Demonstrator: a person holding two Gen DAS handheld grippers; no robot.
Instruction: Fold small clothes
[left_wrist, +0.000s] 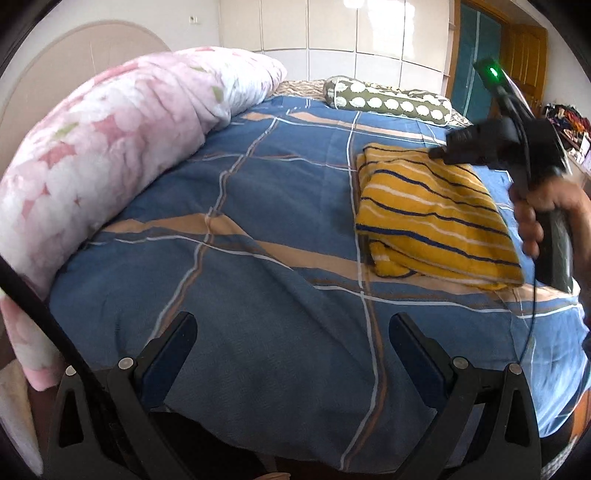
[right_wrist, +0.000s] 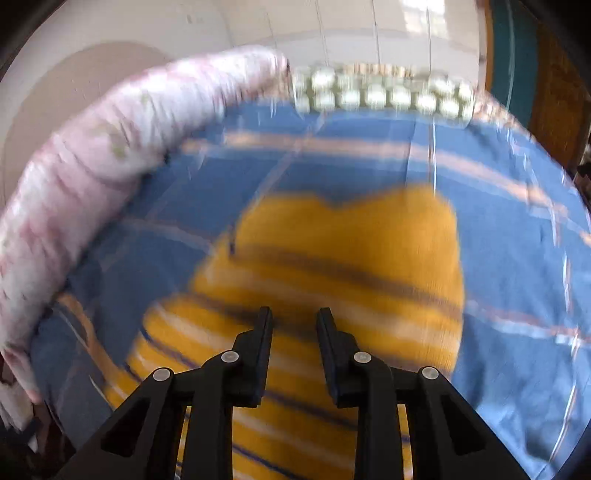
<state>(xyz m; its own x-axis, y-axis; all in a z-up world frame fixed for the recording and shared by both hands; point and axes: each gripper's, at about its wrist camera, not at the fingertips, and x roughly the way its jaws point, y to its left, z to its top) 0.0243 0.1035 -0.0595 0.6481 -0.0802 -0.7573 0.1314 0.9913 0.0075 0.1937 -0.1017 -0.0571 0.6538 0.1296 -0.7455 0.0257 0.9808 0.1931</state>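
Here, garment: a yellow striped garment (left_wrist: 436, 218) lies folded into a thick rectangle on the bed (left_wrist: 258, 280), toward its right side, well apart from the pink quilt (left_wrist: 110, 147) along the left edge.
Layers: at least 2 folded layers show at the near edge; a rolled hem sticks out at the near left corner.
Feel: likely light, soft and limp; it looks like knit or terry cloth, so it should sag when lifted and grip rather than slip.
Breakage: none to fear; the risk is the stack sliding apart.
Where to hold: best pinched at a corner or along the folded edge, taking all layers together, 1 corner per side.
Left hand-held gripper (left_wrist: 291, 332): jaws wide apart, empty, over bare bed sheet, away from the garment.
Right hand-held gripper (right_wrist: 294, 314): jaws parted by a narrow gap, nothing between them, above the garment's near part; this view is blurred.
Backdrop: a dotted green pillow (left_wrist: 388, 99) lies at the far edge.
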